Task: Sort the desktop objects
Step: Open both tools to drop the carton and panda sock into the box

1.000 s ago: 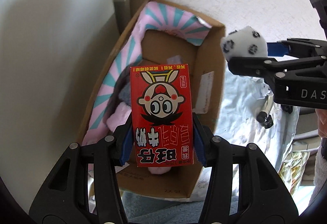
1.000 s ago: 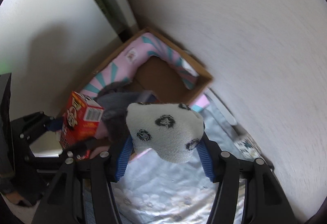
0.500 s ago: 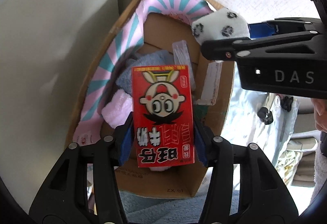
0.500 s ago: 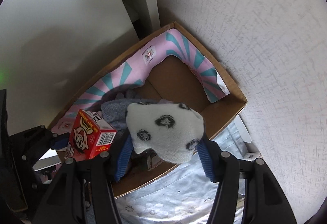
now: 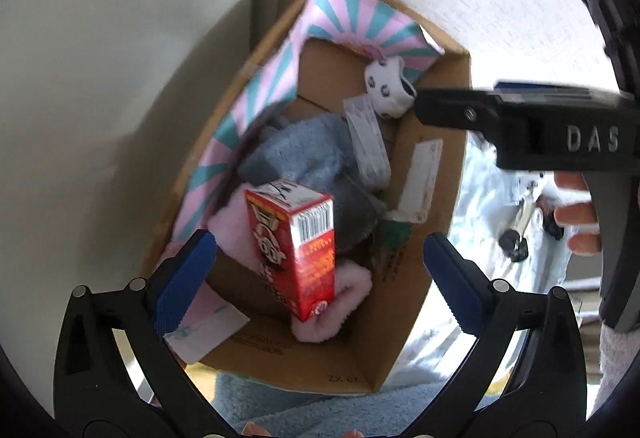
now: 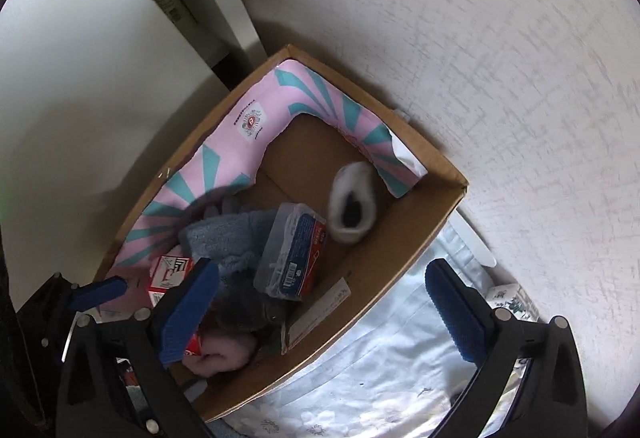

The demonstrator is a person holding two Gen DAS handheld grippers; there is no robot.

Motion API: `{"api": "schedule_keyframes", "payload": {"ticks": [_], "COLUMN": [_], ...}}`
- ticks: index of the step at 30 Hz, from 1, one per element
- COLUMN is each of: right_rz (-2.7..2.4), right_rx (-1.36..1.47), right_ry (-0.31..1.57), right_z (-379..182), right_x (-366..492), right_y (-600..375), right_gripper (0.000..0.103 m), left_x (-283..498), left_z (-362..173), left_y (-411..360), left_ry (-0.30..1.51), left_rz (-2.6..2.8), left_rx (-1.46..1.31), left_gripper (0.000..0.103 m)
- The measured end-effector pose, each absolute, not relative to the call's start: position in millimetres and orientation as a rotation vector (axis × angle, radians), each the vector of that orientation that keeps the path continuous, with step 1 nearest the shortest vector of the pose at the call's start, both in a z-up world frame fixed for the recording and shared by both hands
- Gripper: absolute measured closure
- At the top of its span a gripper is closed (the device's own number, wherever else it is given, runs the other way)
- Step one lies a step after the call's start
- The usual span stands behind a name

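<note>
A cardboard box (image 5: pixel 424 310) (image 6: pixel 432 222) with a pink and teal lining stands in a corner against the wall. My left gripper (image 5: pixel 320 278) is open above its near end; the red milk carton (image 5: pixel 296 242) lies tilted inside on pink fluffy cloth, free of the jaws. My right gripper (image 6: pixel 320 298) is open above the box; the white spotted sock (image 6: pixel 354 208) (image 5: pixel 388 90) is blurred near the box's far corner, free of the jaws. The carton's end shows in the right wrist view (image 6: pixel 168 272).
Inside the box lie a grey-blue fluffy cloth (image 5: pixel 304 154), a clear plastic case (image 6: pixel 292 254) and a pink fluffy cloth (image 5: pixel 336 314). A pale flowered sheet (image 6: pixel 380 370) covers the surface beside the box. Walls close in behind and left. The right gripper body (image 5: pixel 560 134) hangs over the box's right side.
Both grippers have opened. The red carton has dropped from the left jaws into the box and tipped. The spotted sock has left the right jaws and fallen to the box's far corner.
</note>
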State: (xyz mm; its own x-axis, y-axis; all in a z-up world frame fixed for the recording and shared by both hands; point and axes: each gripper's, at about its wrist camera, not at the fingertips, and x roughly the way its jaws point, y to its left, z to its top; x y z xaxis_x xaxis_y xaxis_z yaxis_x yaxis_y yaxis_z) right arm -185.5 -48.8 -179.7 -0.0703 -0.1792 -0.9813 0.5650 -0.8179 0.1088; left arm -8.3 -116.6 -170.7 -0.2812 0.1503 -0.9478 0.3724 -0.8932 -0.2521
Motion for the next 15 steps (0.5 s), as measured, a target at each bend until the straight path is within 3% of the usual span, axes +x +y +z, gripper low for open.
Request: {"api": "schedule_keyframes", "payload": {"ticks": [4, 11, 15], "right_rz": [-1.969, -1.997, -2.009], "right_rx": [1.692, 1.659, 1.628], "right_ry": [0.372, 0.354, 0.388], "right_z": [-177.1, -167.1, -156.2], "right_x": [-182.8, -168.0, -154.7], "right_y": [-42.6, -30.4, -19.7], "right_gripper": [0.000, 0.000, 0.000], "left_x": [-10.8, -14.4, -16.5], "left_z": [-167.0, -164.0, -156.8], "left_y": [-115.2, -96.9, -90.7], "left_ry": [0.653, 0.449, 0.422], "left_rz": [-2.333, -2.360, -2.398], "left_rx": [1.795, 1.898, 1.906], "left_gripper": [0.000, 0.000, 0.000]}}
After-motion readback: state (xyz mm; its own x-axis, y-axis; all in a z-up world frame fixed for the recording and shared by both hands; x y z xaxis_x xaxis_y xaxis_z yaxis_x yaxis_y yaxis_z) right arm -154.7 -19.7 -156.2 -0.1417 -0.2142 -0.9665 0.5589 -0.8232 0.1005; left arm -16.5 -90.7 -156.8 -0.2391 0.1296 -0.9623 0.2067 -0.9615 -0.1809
